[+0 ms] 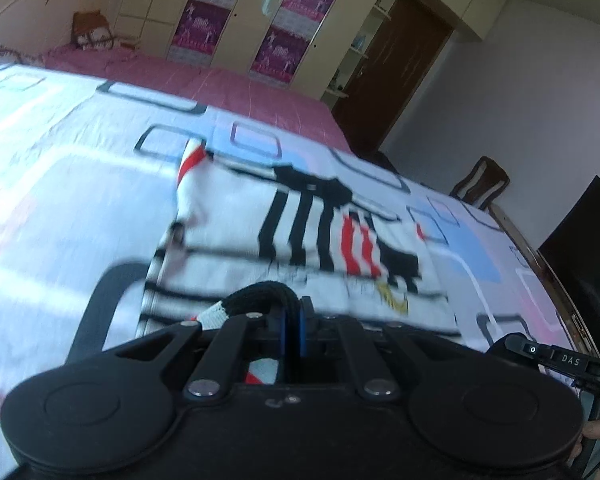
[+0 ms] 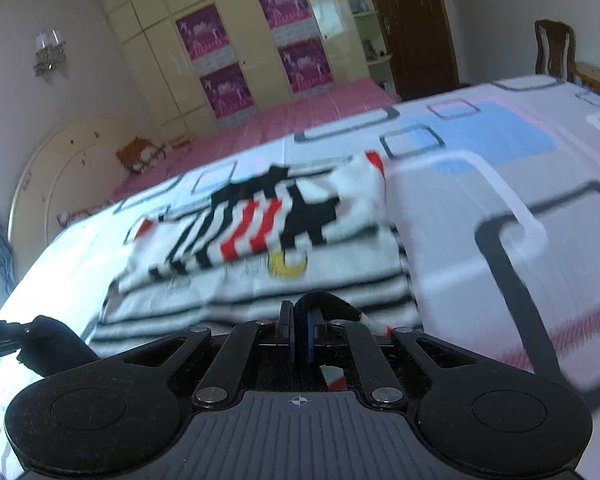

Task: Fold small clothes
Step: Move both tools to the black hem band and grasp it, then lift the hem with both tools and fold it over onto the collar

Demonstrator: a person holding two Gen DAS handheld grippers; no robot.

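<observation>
You had both claws clamped on the near hem: the left gripper (image 1: pixel 294 320) and the right gripper (image 2: pixel 300 322) each pinched the striped garment (image 1: pixel 300 232); the rest lay on the bed sheet (image 1: pixel 60 200) just ahead of the fingertips. By the look of it the fold was only started; the carry-over and later folds remained.

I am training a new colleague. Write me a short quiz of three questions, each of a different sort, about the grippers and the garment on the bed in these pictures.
1. True or false: the left gripper is shut on the near black-trimmed edge of the white garment with black and red stripes.
2. The garment lies on: A) a bare wooden floor, B) the pale bedsheet with printed squares, C) a chair seat.
3. Fill in: the right gripper holds the garment's edge, and its jaws are ____.

Key: 1 true; 2 B; 3 shut.
</observation>
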